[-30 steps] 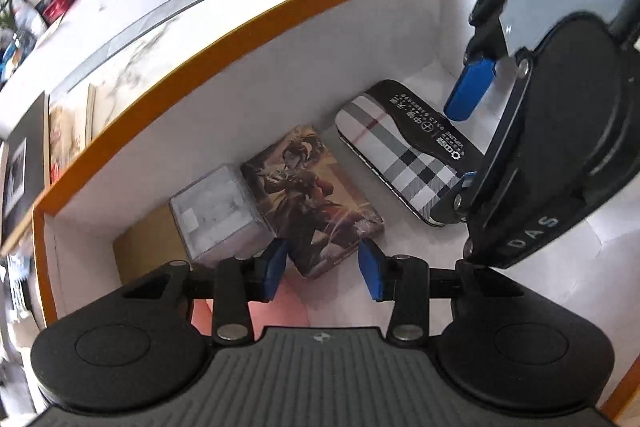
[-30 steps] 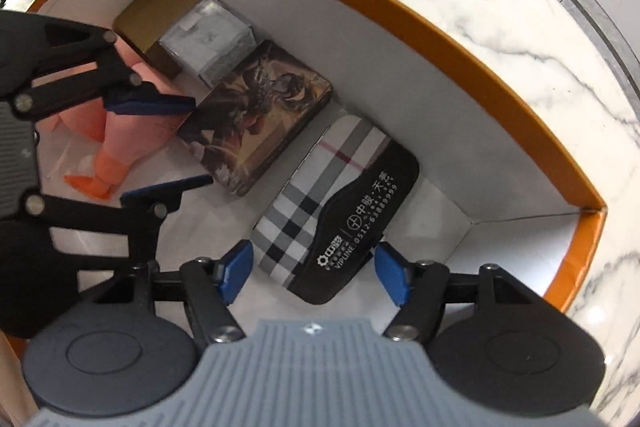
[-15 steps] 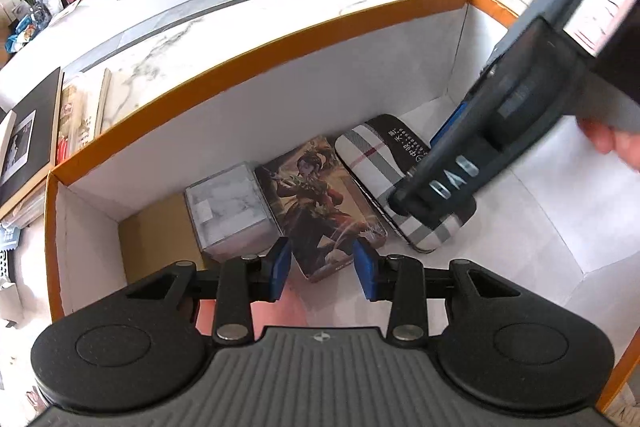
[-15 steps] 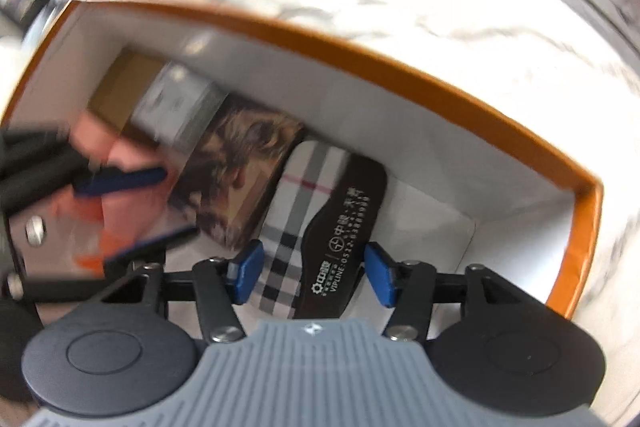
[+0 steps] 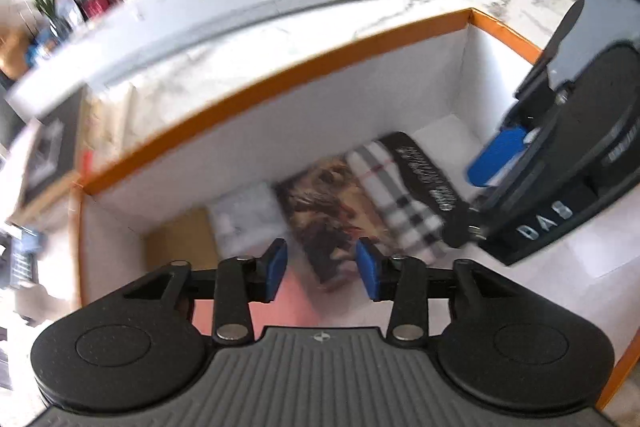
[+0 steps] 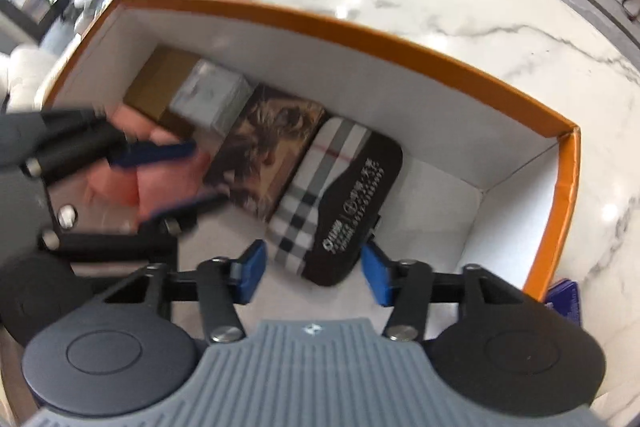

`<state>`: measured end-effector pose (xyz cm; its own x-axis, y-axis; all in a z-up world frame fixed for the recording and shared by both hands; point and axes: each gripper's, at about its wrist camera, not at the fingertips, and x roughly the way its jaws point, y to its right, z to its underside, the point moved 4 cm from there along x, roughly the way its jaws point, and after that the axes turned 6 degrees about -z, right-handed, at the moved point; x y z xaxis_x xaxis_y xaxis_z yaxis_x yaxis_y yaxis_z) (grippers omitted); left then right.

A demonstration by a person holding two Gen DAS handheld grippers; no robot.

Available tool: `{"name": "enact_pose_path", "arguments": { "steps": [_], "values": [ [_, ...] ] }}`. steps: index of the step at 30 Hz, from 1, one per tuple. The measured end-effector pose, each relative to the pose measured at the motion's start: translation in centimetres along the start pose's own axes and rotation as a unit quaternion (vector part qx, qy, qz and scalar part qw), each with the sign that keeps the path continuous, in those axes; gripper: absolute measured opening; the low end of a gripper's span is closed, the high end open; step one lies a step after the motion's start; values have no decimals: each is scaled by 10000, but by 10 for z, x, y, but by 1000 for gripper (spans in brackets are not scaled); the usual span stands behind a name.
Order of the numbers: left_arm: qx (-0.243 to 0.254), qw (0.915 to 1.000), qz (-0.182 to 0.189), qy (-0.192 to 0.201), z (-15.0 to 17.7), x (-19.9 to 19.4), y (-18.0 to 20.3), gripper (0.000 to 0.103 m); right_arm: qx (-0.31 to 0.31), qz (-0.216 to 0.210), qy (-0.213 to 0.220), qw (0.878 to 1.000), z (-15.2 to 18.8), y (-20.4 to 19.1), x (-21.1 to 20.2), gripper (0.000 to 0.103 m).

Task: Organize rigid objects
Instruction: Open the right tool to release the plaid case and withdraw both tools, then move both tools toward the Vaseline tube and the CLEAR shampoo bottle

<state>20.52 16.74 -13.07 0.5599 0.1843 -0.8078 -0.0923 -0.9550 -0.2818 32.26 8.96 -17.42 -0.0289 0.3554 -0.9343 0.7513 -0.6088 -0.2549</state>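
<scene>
the right gripper (image 6: 313,277), jaws closing, straddles the near end of the plaid-and-black rectangular case (image 6: 336,199) lying in the orange-rimmed white cardboard box (image 6: 440,59). the left gripper (image 5: 322,269), opening, holds nothing. a skewed pinch could twist the case against the illustrated tin (image 6: 266,155) touching it.

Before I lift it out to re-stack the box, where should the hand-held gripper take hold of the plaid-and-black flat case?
Take the plaid-and-black flat case at its near rounded black end, across its width, coming from above. It lies flat on the floor of the orange-rimmed box with its left long side against the picture-printed tin, so only that end looks free. The right hand-held gripper already straddles it, jaws closing.
</scene>
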Motion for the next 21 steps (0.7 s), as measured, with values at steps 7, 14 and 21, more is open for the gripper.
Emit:
{"name": "enact_pose_path", "arguments": {
  "steps": [7,14,21],
  "values": [
    [-467,9988,146,-36,19,-23,-15,53,-509,227,-401,9976,18,-17,17,48],
    [-731,9972,169,-75,16,-36,-17,53,-260,505,-234,9981,18,-12,27,35],
    [-752,9967,273,168,11,-61,-5,53,-235,525,187,9982,26,-20,-1,35]
  ]
}}
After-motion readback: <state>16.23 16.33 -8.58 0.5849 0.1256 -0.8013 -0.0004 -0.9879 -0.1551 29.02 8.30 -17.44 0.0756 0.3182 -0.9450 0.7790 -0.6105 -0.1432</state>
